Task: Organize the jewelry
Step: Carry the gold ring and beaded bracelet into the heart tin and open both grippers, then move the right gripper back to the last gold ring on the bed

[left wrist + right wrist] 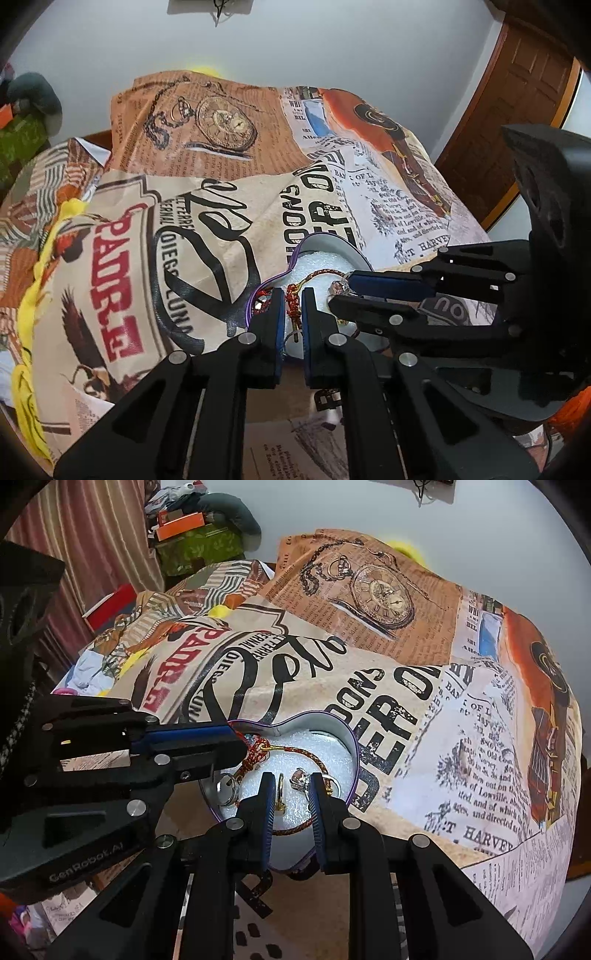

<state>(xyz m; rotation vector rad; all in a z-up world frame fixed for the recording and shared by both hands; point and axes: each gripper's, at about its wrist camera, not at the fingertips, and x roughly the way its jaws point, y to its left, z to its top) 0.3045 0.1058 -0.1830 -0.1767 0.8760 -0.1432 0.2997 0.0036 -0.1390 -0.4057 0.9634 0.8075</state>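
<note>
On newsprint cloth [207, 229], left tool [292, 295] pinches bracelet [293, 302]; right tool [291, 779] pinches ring [301, 778].

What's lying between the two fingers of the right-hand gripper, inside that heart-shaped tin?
Two rings over the white foam: a gold ring and a stone-set ring. The right wrist view shows it.

Left claw [293, 308] (pads clamped) on red-gold bracelet [293, 302]

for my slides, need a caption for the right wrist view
Right gripper over a heart-shaped tin of jewelry; left gripper pinches a red-gold cord.
</note>
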